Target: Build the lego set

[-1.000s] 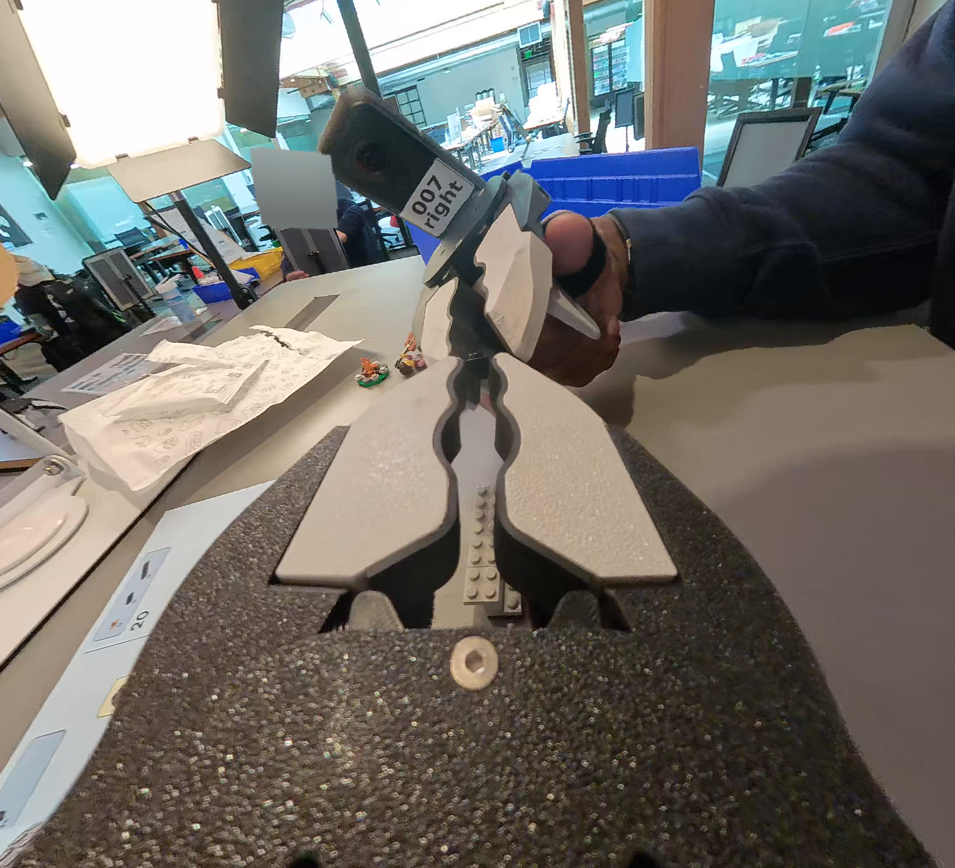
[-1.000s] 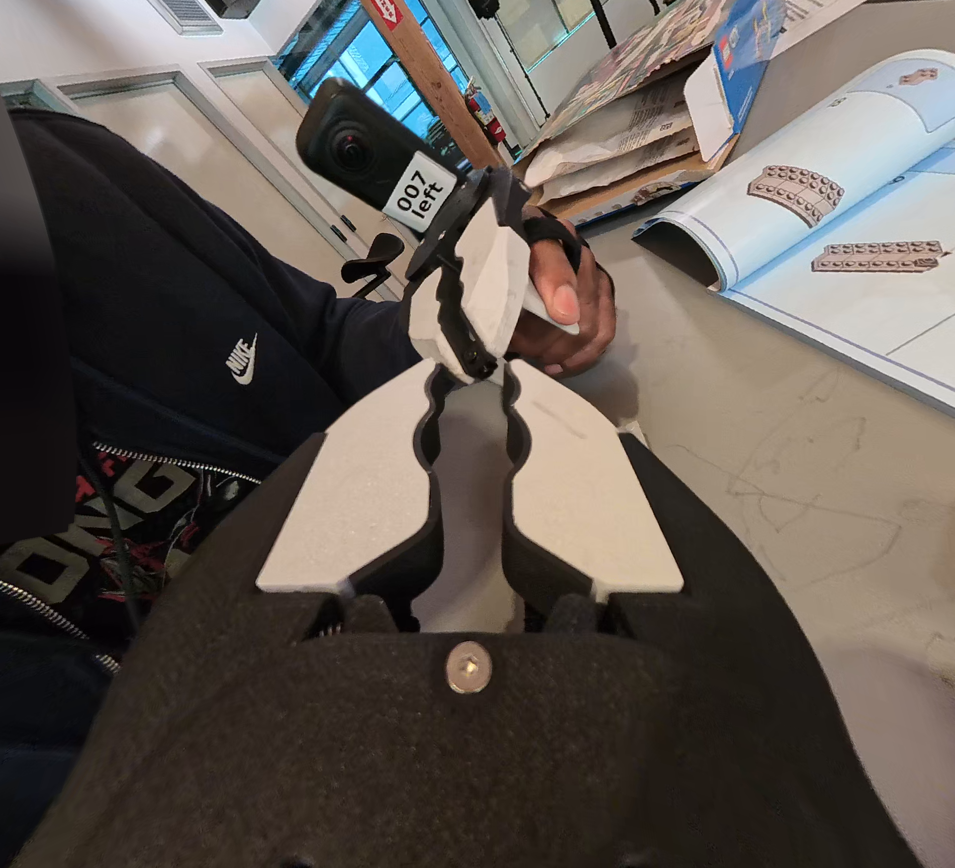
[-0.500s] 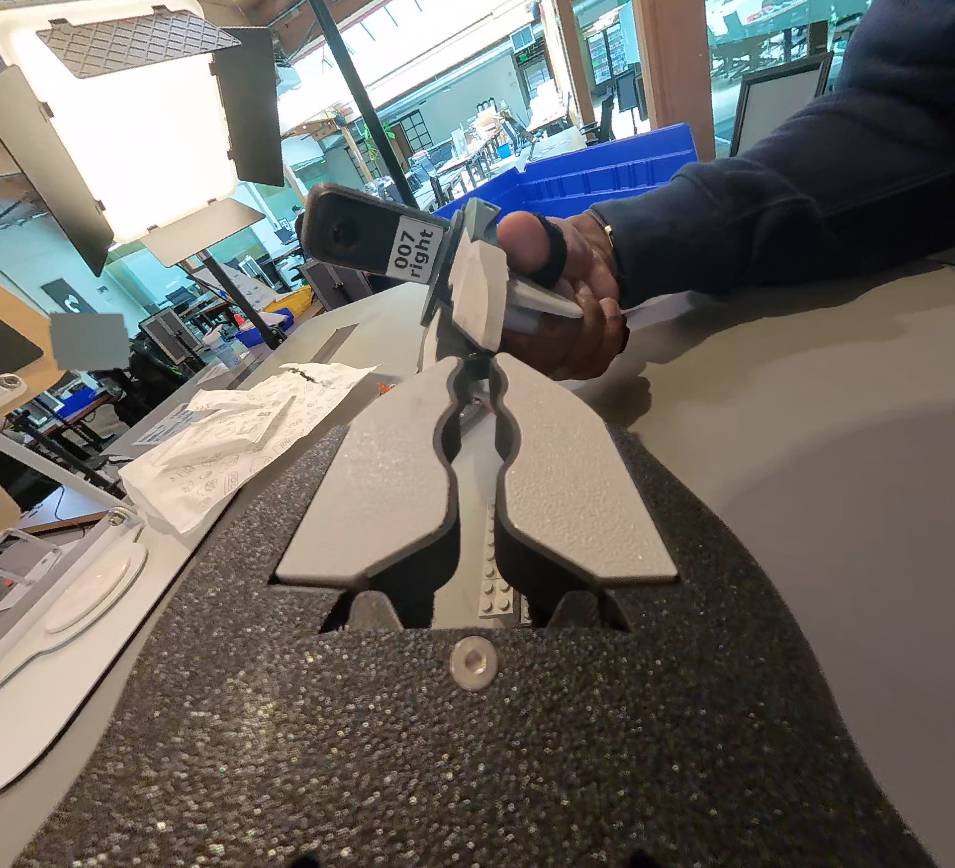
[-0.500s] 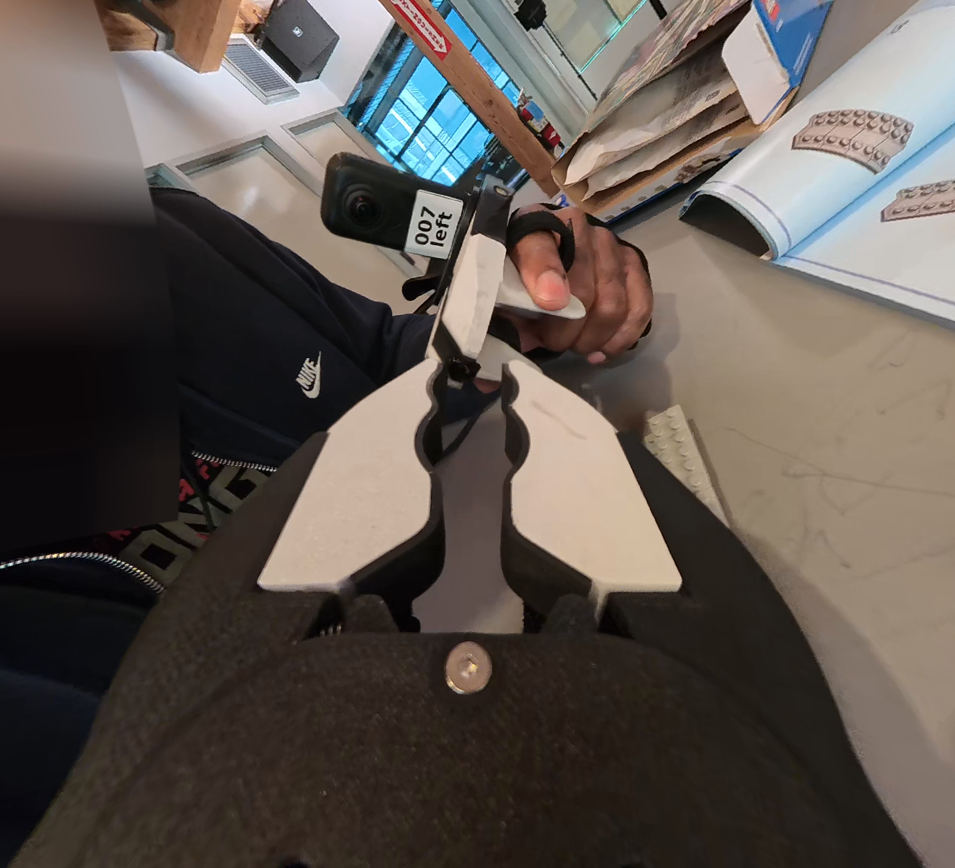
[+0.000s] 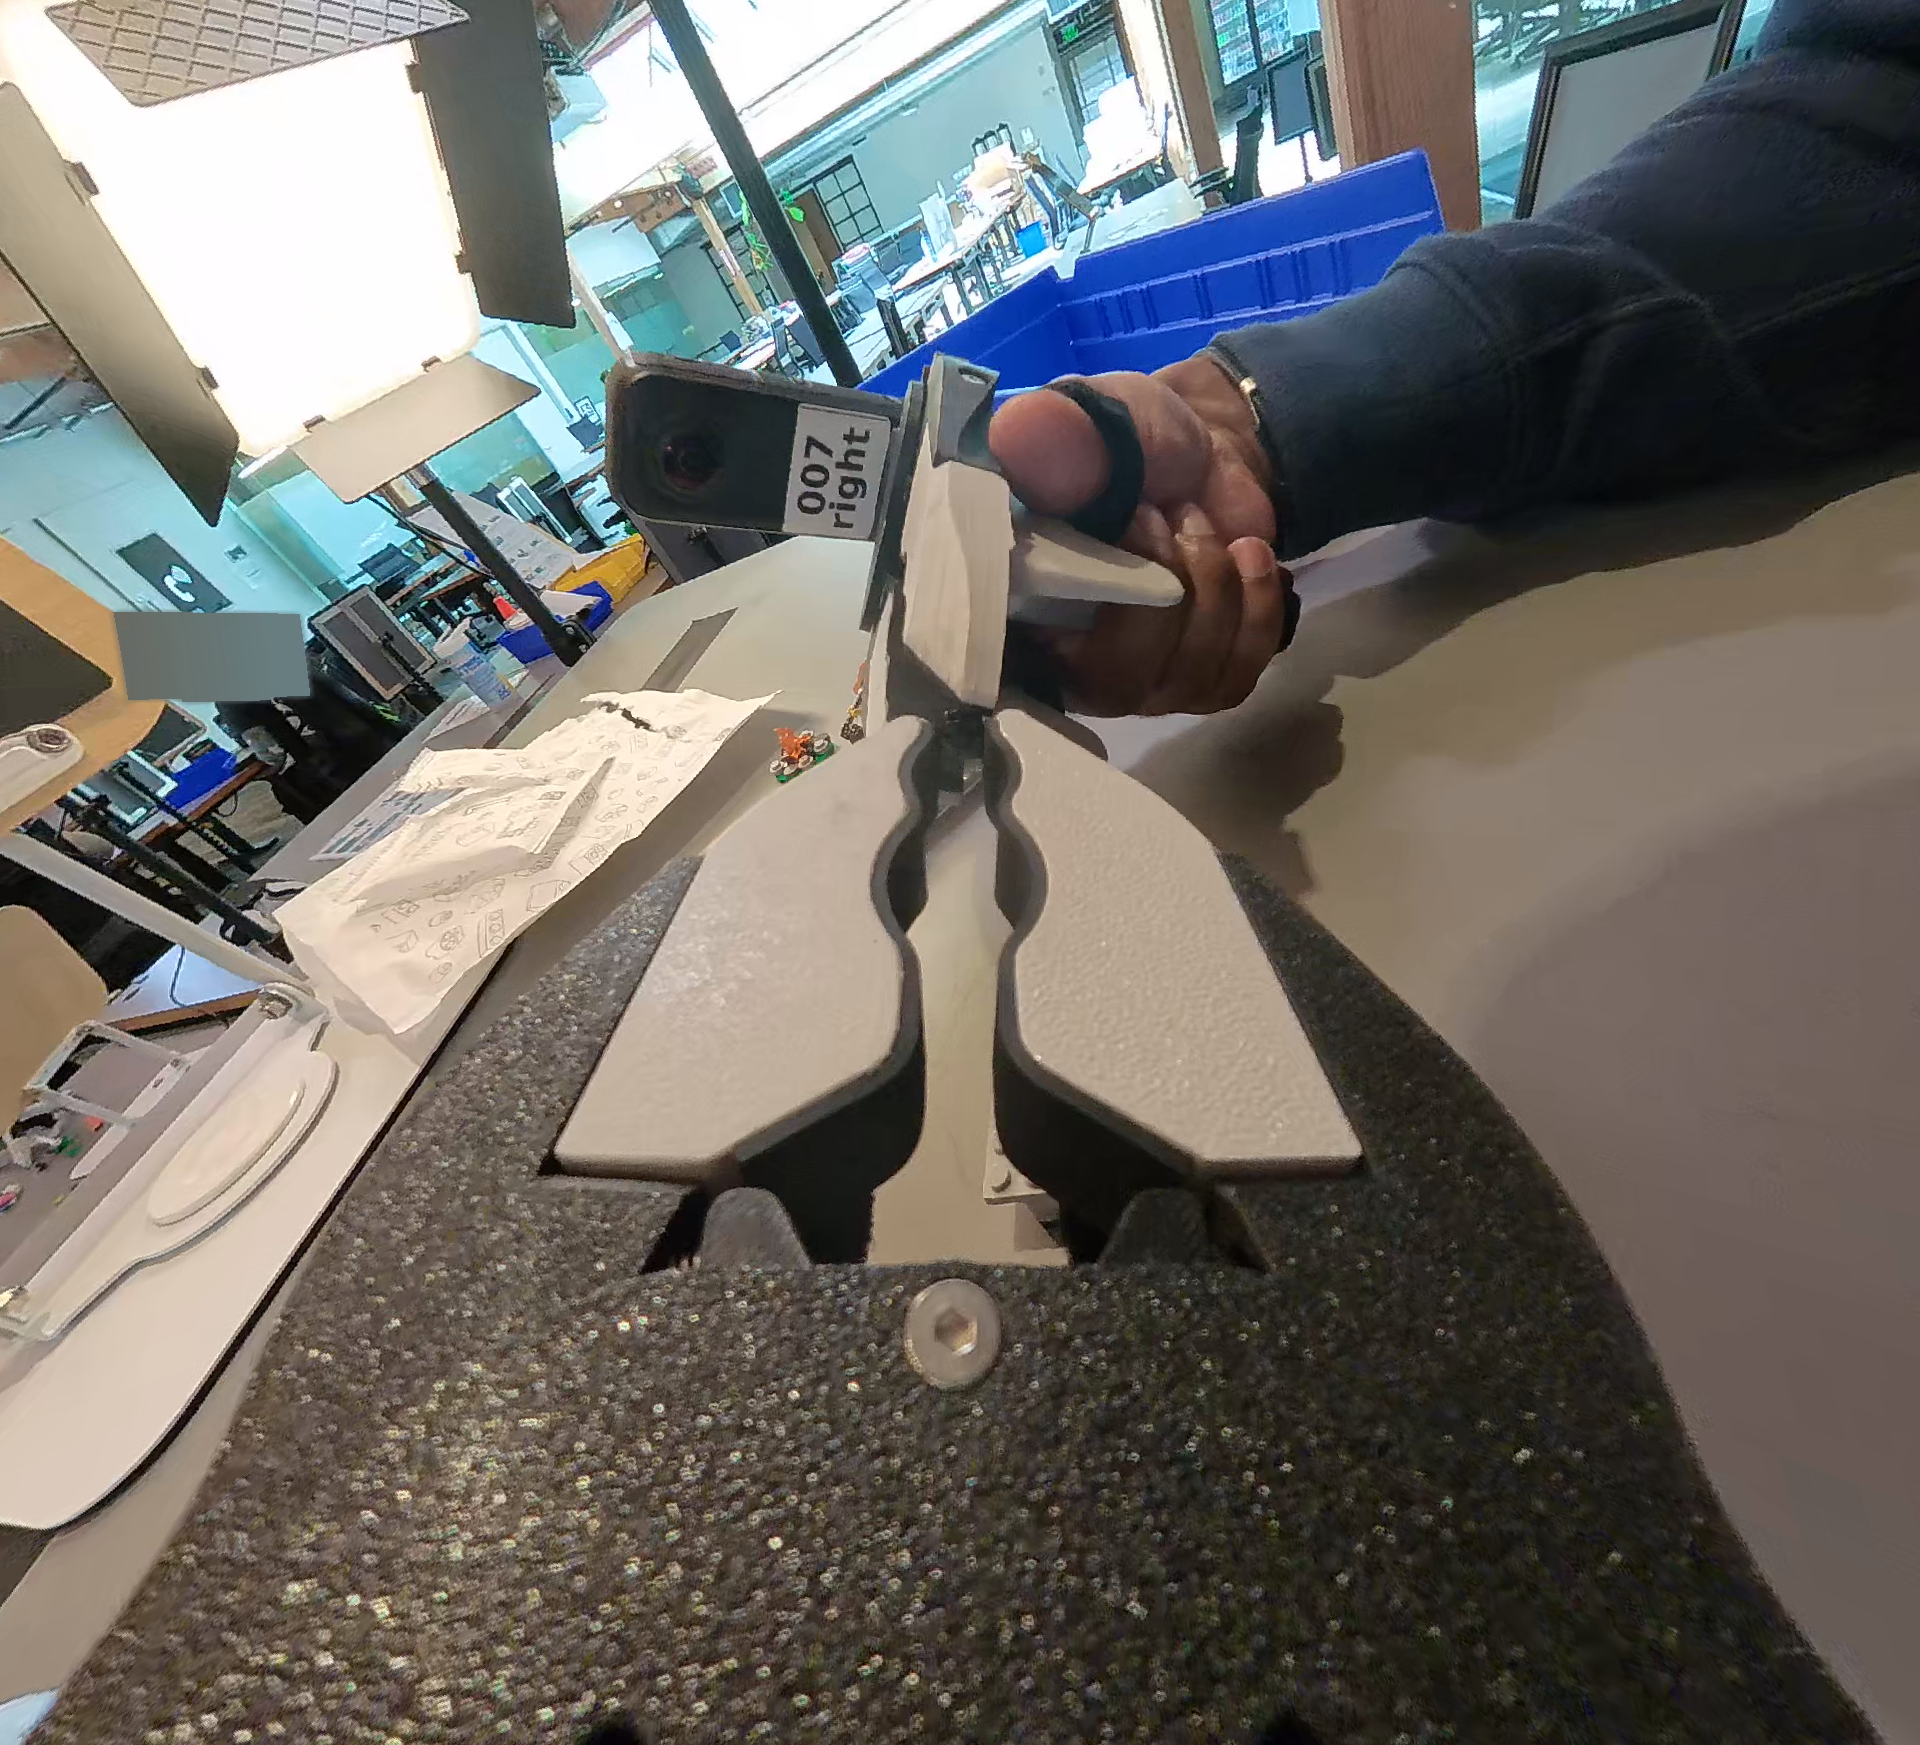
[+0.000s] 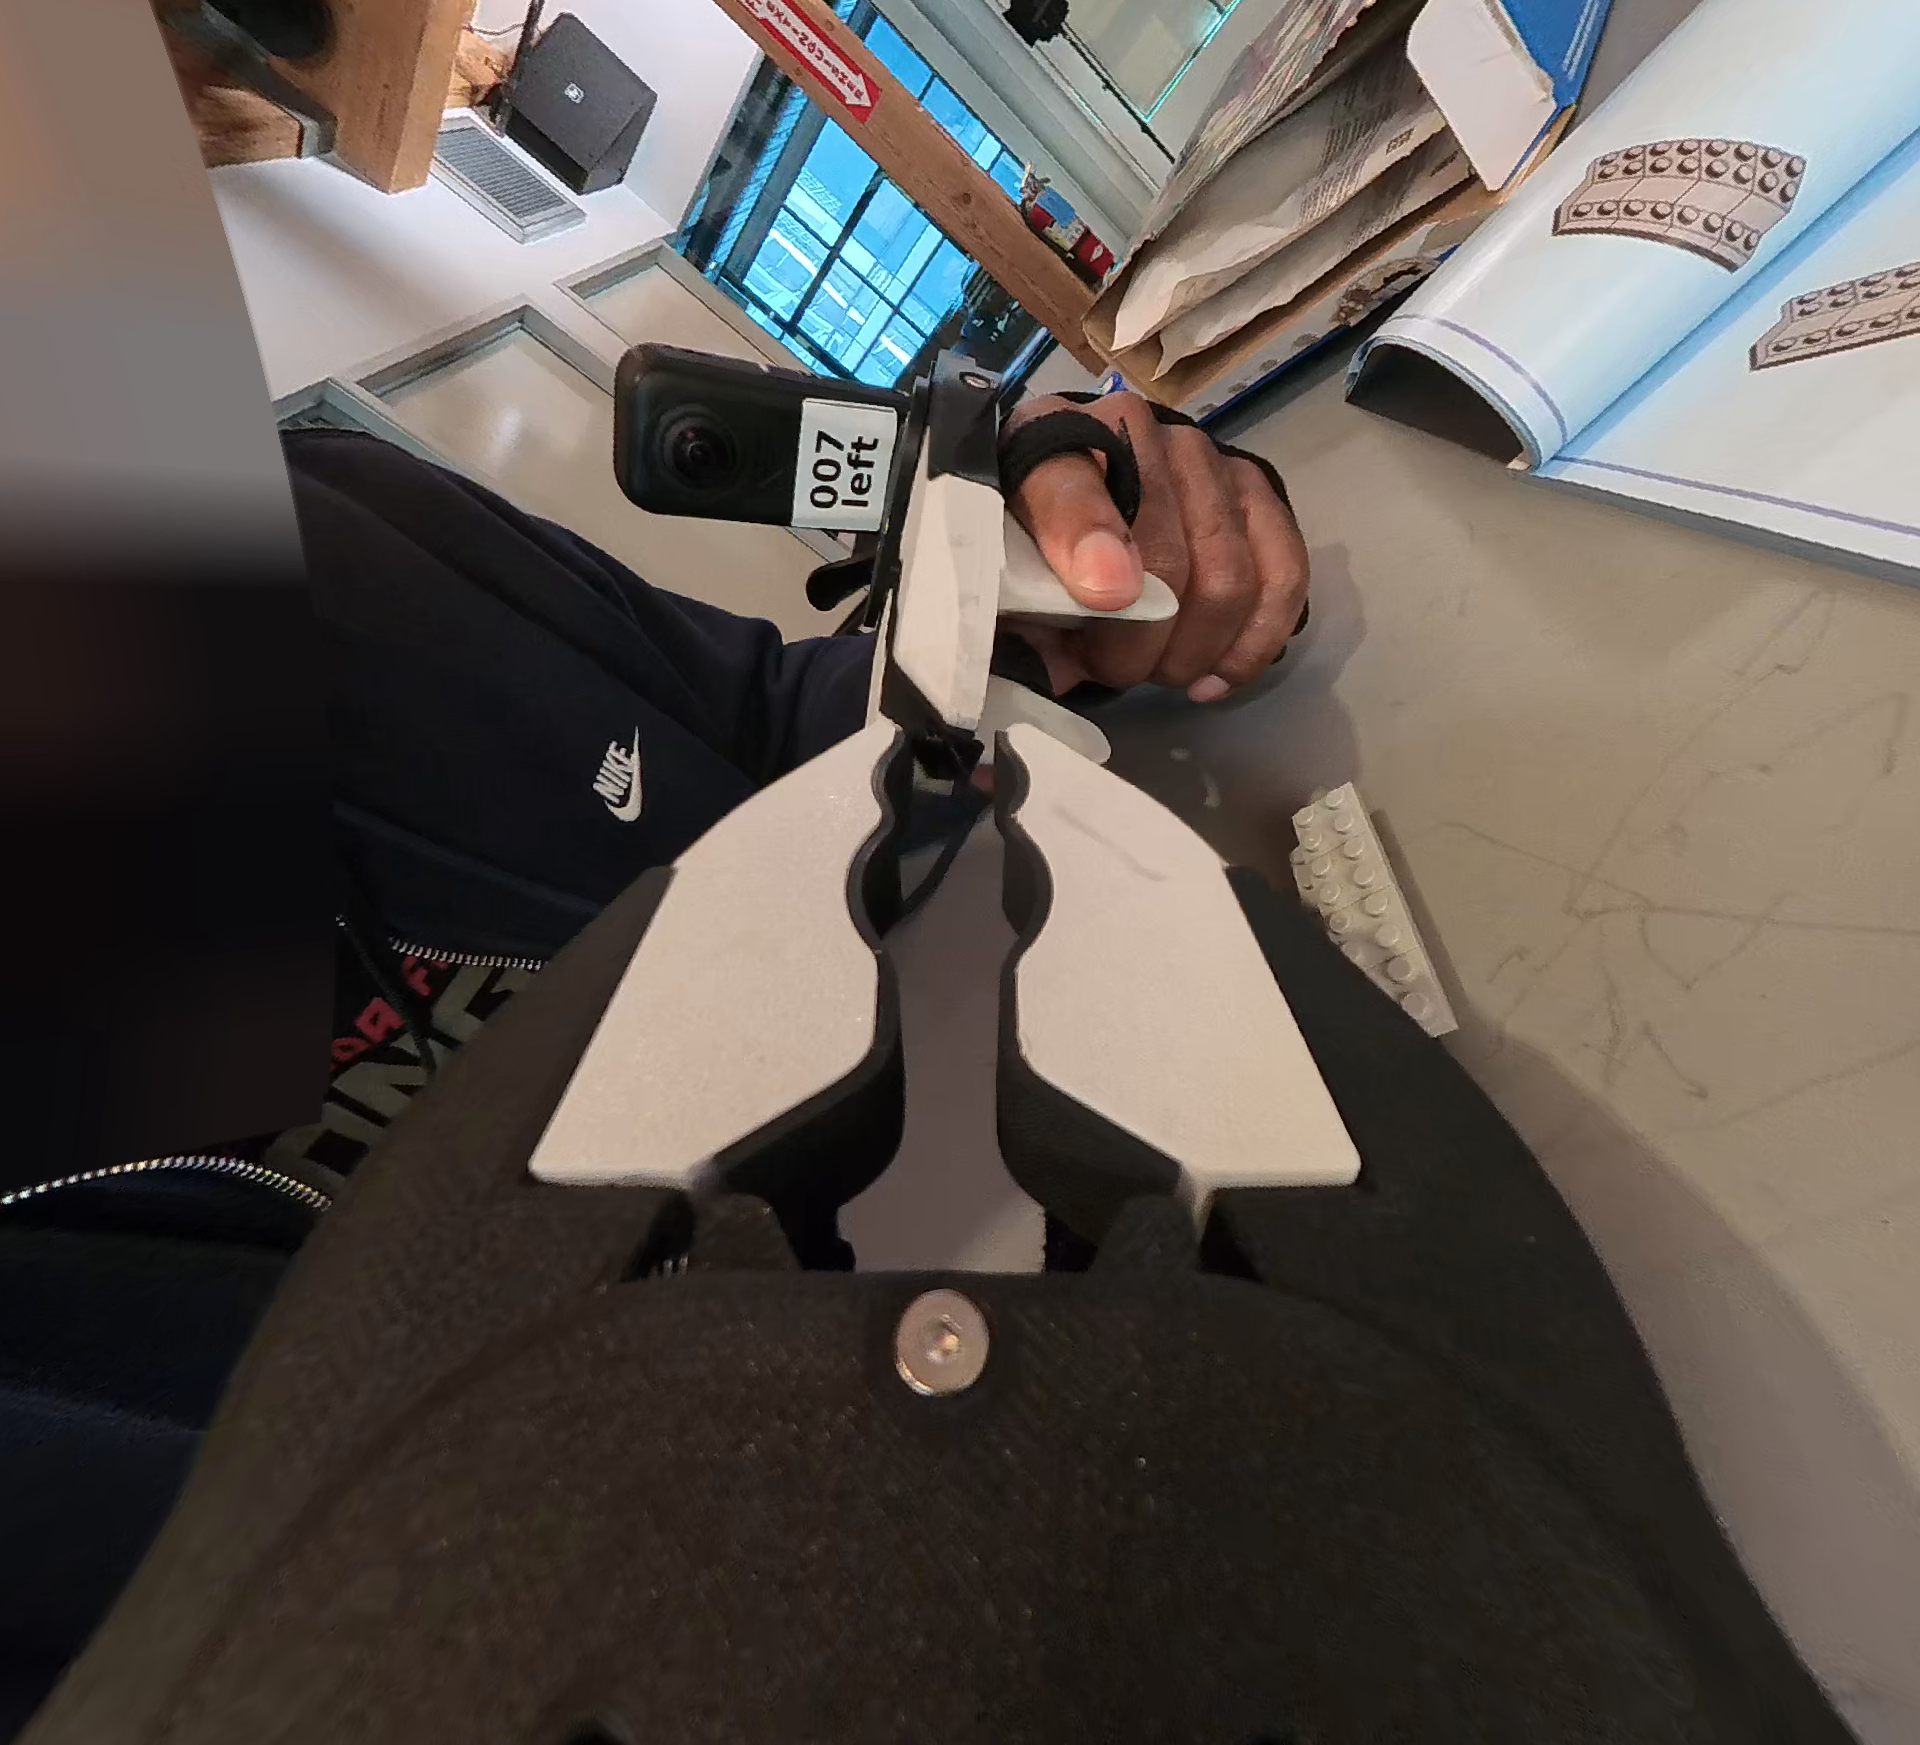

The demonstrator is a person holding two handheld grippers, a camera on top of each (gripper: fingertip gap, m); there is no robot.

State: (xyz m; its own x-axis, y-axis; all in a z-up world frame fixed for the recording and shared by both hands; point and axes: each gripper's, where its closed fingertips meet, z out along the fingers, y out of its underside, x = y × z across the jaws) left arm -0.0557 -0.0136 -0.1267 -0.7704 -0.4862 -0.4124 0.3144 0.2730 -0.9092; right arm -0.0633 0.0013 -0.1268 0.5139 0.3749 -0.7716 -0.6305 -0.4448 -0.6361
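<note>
My two grippers meet tip to tip just above the grey table [image 5: 1558, 968]. My left gripper [image 5: 958, 739] is shut on a small dark piece [image 5: 954, 765] at its very tips. It also shows edge-on in the right wrist view [image 6: 935, 729], with the dark piece [image 6: 935, 760] at its tip. My right gripper [image 6: 948, 745] has its fingers around that same piece, and a slit still shows beside the right pad. It also shows in the left wrist view [image 5: 961, 708]. A long light grey studded plate [image 6: 1361, 906] lies on the table just right of my right gripper.
An open instruction booklet [image 6: 1714, 293] and a cardboard box [image 6: 1455, 33] lie at the far right. In the left wrist view there are a crumpled printed paper bag [image 5: 499, 854], a small orange and green model [image 5: 798, 750], a blue bin [image 5: 1247, 282] and a lamp panel [image 5: 260, 220]. Only a small space, under 4 cm, lies between the two pairs of fingers. Between my right fingertips and the long light grey studded plate [image 6: 1361, 906] there is roughly 8 cm.
Both grippers tilted and sank toward the table, still tip to tip. My right jaws narrowed around the piece. The grey plate came into the right wrist view on the right.
</note>
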